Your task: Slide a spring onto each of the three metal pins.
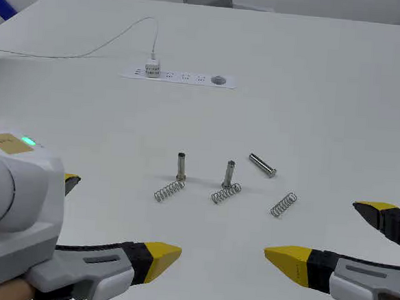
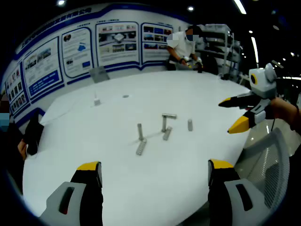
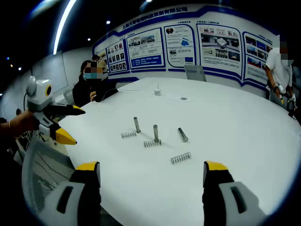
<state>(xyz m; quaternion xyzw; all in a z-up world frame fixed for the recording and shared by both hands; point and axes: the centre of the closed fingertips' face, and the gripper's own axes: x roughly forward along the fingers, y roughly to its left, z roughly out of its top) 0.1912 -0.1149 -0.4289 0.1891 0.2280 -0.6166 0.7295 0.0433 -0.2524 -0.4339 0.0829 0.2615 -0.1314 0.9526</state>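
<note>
Right tool (image 1: 312,228) near rightmost spring (image 1: 283,204)

Open tabletop (image 1: 326,117) all round; two upright pins (image 1: 181,166) stand close, springs (image 1: 169,190) at bases.

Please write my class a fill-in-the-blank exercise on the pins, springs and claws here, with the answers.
1. In the head view, the left silver metal pin and the middle silver metal pin stand upright; the right silver metal pin lies on its ____.
2. The coiled wire springs lying on the white table number ____.
3. The left yellow-tipped claw and the right yellow-tipped claw are both ____.
4. Of the springs, ____ is on a pin.
Answers: side; three; open; none.
</note>
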